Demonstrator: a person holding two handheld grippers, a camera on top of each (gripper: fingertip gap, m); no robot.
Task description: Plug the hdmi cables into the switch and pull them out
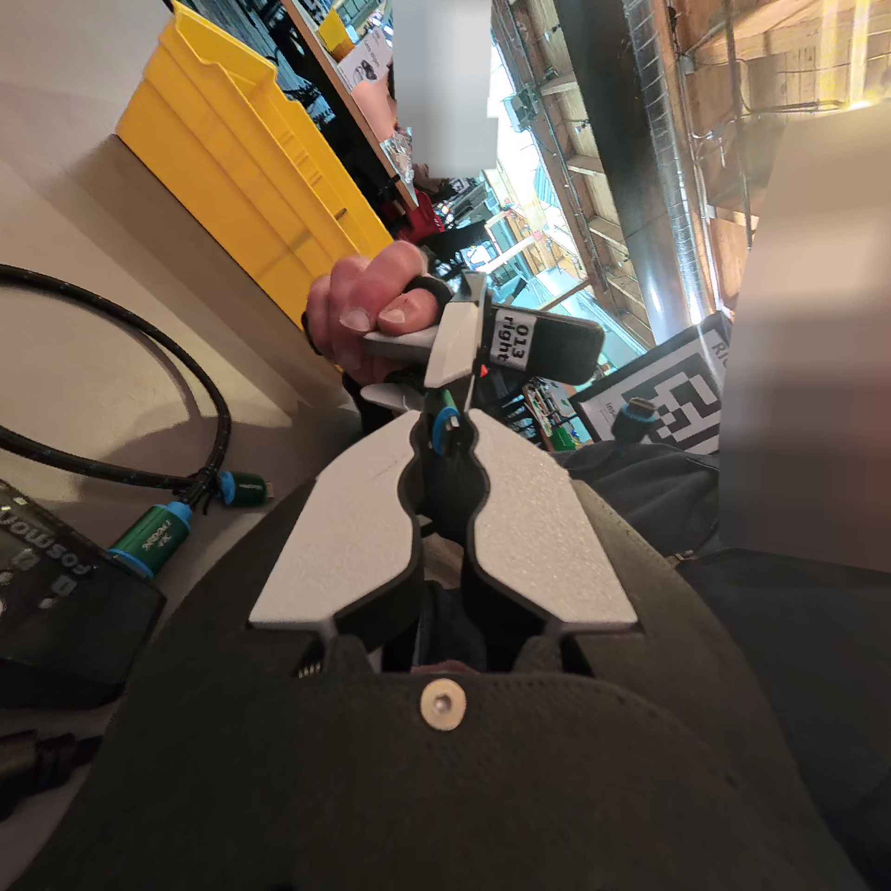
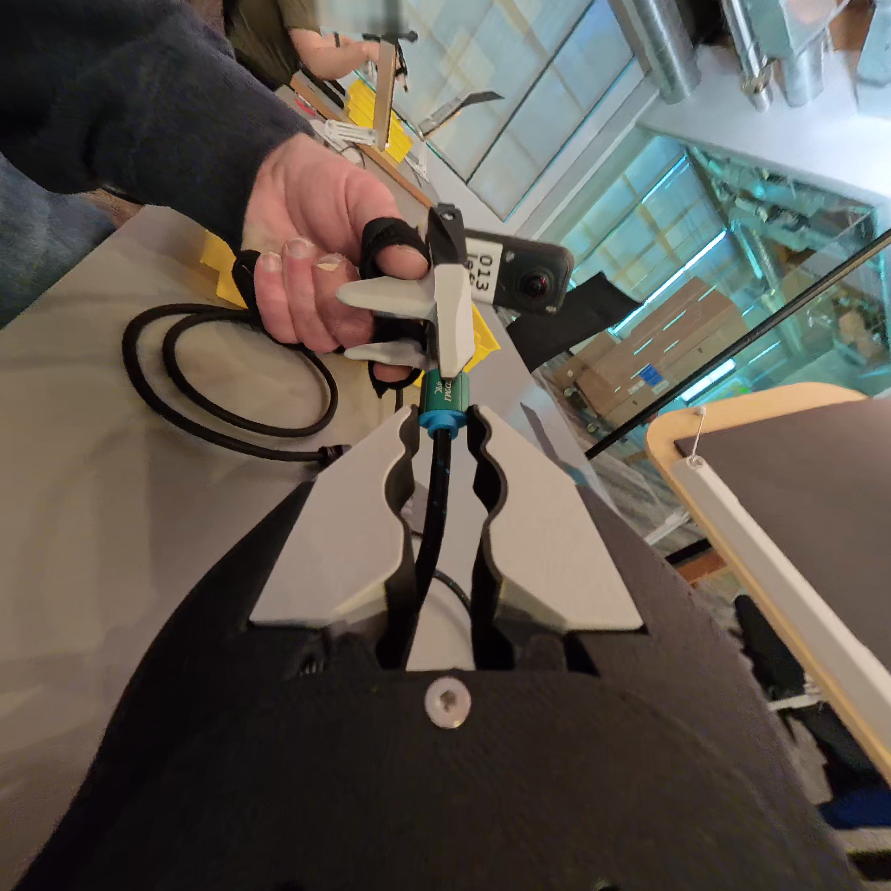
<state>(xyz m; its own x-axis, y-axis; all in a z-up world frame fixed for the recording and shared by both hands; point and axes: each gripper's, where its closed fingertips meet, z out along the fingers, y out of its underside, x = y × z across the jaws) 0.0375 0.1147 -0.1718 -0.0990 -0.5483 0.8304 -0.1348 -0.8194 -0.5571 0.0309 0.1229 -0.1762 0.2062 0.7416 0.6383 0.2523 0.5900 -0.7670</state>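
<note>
Item: green metal HDMI plug with blue collar (image 2: pixel 442 395), on a black braided cable (image 2: pixel 431 506), held mid-frame off the table. My right gripper (image 2: pixel 441 417) pinches its collar; my left gripper (image 1: pixel 446 424) pinches the same plug.

Risk: two grips could twist or drop the plug.

Nearby: black switch box (image 1: pixel 53 578) lower left, one green plug (image 1: pixel 152 535) seated; yellow plastic bin (image 1: pixel 231 144); grey table (image 1: pixel 96 385). Coiled cable may snag.

Both cameras sit close behind their grippers, rolled sideways and facing each other. Left view sees the right gripper (image 1: pixel 446 424); right view sees the left gripper (image 2: pixel 441 410). Both share the green plug (image 2: pixel 443 393) and table (image 2: pixel 96 385).
</note>
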